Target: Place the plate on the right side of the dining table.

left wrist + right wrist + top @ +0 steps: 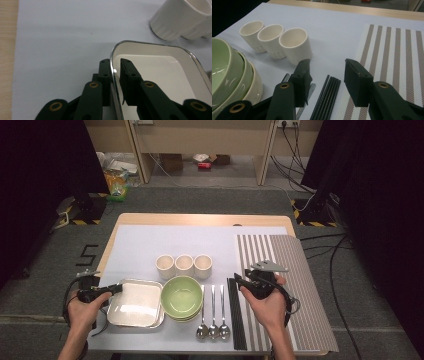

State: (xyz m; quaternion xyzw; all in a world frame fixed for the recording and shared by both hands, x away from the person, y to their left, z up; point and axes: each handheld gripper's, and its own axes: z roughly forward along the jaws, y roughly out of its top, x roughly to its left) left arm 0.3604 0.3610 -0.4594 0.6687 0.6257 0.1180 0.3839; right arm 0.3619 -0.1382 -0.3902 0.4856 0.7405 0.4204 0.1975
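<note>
Clamped with the left gripper (115,67) fingers on the near-left rim of the white tray (160,72) yet to be lifted off the table, right gripper (327,75) fingers apart over black chopsticks (327,95).

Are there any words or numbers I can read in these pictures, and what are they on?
"5" - a big black numeral marked on the grey floor, left of the table.
Packets on the floor at the back carry print too small and blurred to read.
Nothing readable on the cups, the bowls, the spoons, the tray or the striped mat.
</note>
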